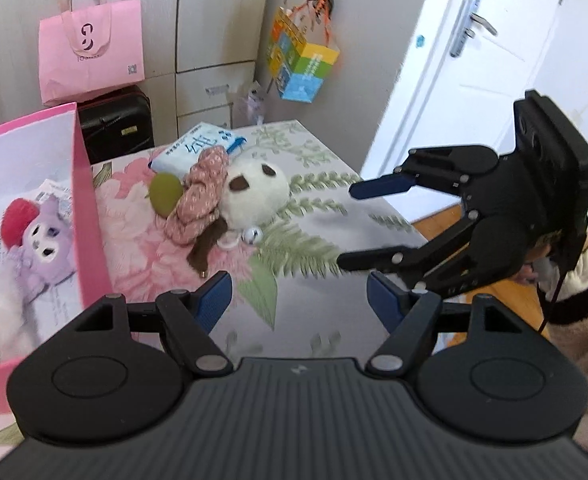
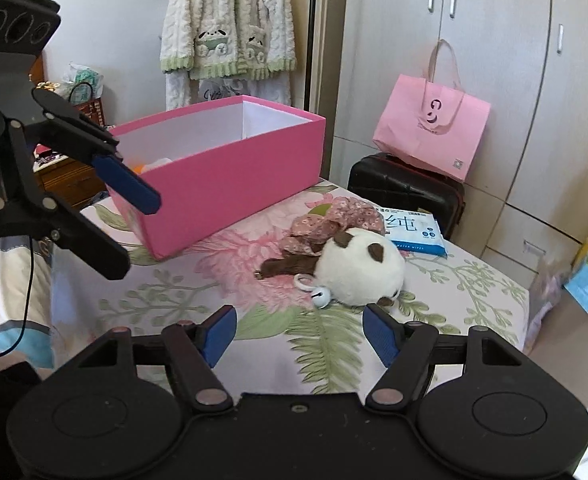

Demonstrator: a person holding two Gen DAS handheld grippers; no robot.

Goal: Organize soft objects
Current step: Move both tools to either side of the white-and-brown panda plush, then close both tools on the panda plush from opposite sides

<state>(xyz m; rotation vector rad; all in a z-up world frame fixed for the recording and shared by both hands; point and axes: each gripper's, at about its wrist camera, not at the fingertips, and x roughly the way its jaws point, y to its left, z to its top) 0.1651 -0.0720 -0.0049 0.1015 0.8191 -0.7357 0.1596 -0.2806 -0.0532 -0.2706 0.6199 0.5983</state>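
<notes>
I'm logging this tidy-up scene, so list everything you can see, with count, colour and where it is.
storage box: one, pink, on the bed's left part, open
purple plush: one, lilac with a red hat, inside the box
panda plush: one, white and brown, mid-bed, with a small bell
floral scrunchie: one, dusty pink, touching the panda
wet wipes pack: one, blue and white, behind the panda
bedsheet: one, floral pink and green
tote bag: one, pink, on the suitcase
suitcase: one, black, beside the bed
robe: one, cream and green, hanging
wardrobe: one, pale grey
door: one, white
left hand-held gripper: open, empty
right hand-held gripper: open, empty
</notes>
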